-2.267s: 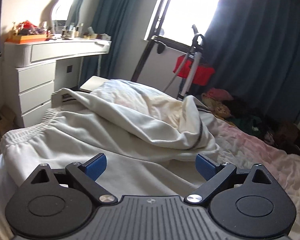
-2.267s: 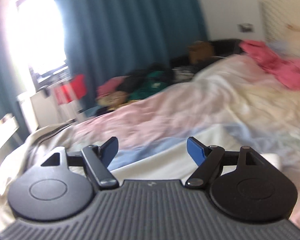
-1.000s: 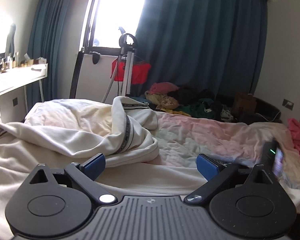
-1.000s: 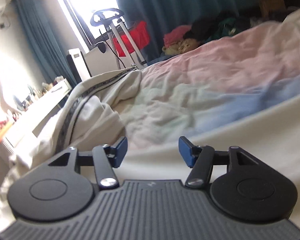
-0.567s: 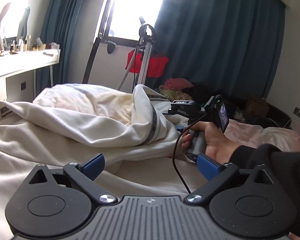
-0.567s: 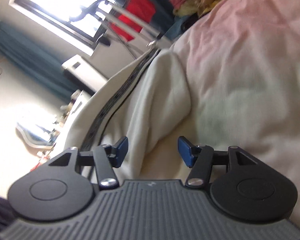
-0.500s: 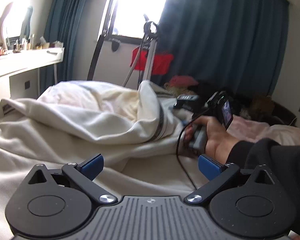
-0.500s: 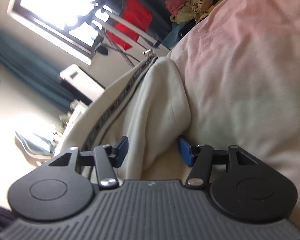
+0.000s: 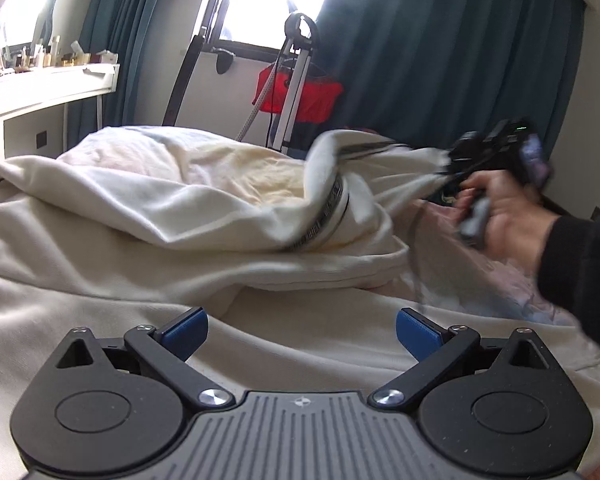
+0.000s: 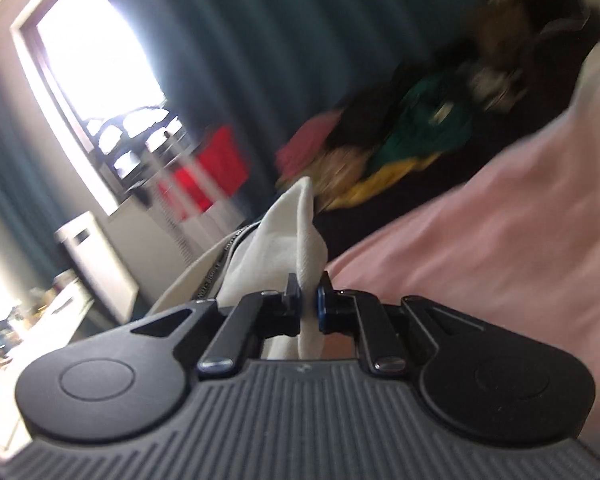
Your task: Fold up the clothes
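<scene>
The right gripper (image 10: 309, 304) has its jaws pinched tight on a fold of the cream garment (image 10: 284, 240), the cloth standing up in a peak between the blue pads. In the left wrist view the same gripper (image 9: 452, 160) shows at 2 o'clock, blurred, gripped by the right hand (image 9: 500, 220) in a black sleeve, with the garment's edge drawn up off the bed toward it.

The left gripper (image 9: 302, 330) has its jaws wide, holding nothing, low over a flat stretch of the garment (image 9: 180, 200). That garment lies spread and bunched across the bed (image 9: 480, 280), filling the view from 9 o'clock to centre; a dark patterned stripe (image 9: 332, 212) runs along the raised fold. Pink bedding shows at 3 o'clock beneath the hand.

Behind, dark teal curtains (image 9: 440, 60) flank a bright window (image 9: 268, 0). A red item (image 9: 300, 92) hangs on a stand at 12 o'clock. A white surface (image 9: 40, 88) with small bottles sits at 10 o'clock. In the right wrist view a blurred heap of clothes (image 10: 420, 132) lies at 1 o'clock.
</scene>
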`<state>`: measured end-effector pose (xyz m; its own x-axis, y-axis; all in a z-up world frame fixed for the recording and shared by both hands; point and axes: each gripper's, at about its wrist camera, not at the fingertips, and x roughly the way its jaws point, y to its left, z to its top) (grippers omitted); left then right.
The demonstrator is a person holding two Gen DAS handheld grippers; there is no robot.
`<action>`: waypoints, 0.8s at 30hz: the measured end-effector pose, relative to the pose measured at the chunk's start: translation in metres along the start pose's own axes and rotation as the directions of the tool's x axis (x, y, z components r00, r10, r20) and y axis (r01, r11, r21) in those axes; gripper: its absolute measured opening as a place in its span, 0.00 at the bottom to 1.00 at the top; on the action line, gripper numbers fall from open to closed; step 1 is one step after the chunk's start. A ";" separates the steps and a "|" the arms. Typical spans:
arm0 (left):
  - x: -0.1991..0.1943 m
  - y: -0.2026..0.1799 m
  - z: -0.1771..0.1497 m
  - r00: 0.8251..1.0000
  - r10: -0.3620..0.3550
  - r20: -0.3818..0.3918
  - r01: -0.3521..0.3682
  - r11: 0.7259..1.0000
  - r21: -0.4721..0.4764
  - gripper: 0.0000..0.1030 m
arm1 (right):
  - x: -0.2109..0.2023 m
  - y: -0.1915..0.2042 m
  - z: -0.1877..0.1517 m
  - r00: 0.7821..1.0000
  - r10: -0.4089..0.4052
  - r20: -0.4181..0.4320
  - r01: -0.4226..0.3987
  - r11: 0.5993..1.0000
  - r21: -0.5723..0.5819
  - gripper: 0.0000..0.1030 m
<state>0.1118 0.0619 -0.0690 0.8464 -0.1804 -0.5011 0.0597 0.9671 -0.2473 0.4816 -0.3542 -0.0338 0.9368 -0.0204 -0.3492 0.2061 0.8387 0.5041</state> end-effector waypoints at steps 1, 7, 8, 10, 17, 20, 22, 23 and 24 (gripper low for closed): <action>-0.002 -0.001 -0.001 1.000 -0.008 -0.004 0.008 1.000 -0.003 0.98 | -0.012 -0.014 0.018 0.998 -0.049 0.029 0.049 0.999 -0.007 0.10; -0.016 -0.012 -0.004 0.999 -0.045 0.008 0.045 0.998 0.041 0.98 | -0.088 -0.091 0.094 0.943 -0.299 0.149 0.303 0.953 -0.007 0.08; -0.015 -0.014 -0.004 0.999 -0.047 0.002 0.046 0.998 0.048 0.98 | -0.097 -0.101 0.100 0.933 -0.320 0.163 0.324 0.946 0.004 0.08; -0.012 -0.015 -0.006 0.999 -0.044 -0.010 0.044 0.997 0.059 0.98 | -0.111 -0.120 0.109 0.917 -0.356 0.182 0.359 0.933 0.015 0.08; 0.009 -0.008 -0.011 0.997 -0.029 -0.074 0.031 0.999 0.036 0.98 | -0.114 -0.190 0.077 0.907 -0.406 0.112 0.409 0.912 -0.009 0.08; 0.020 -0.001 -0.009 0.994 -0.038 -0.099 0.037 0.999 -0.004 0.98 | -0.110 -0.221 0.046 0.899 -0.435 0.049 0.435 0.900 0.011 0.08; 0.028 0.003 -0.007 0.992 -0.046 -0.116 0.042 0.999 -0.033 0.98 | -0.110 -0.244 0.024 0.896 -0.444 0.010 0.444 0.895 0.032 0.08; 0.032 0.005 -0.006 0.991 -0.050 -0.124 0.045 0.998 -0.048 0.98 | -0.112 -0.256 0.014 0.897 -0.442 -0.007 0.442 0.896 0.051 0.08; 0.036 0.007 -0.006 0.990 -0.055 -0.132 0.047 0.997 -0.063 0.98 | -0.112 -0.261 0.010 0.899 -0.437 -0.018 0.438 0.897 0.065 0.08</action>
<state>0.1394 0.0616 -0.0933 0.7645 -0.2550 -0.5920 0.0659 0.9445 -0.3218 0.3255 -0.5762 -0.1181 0.7471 -0.3753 -0.5486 0.6131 0.7079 0.3506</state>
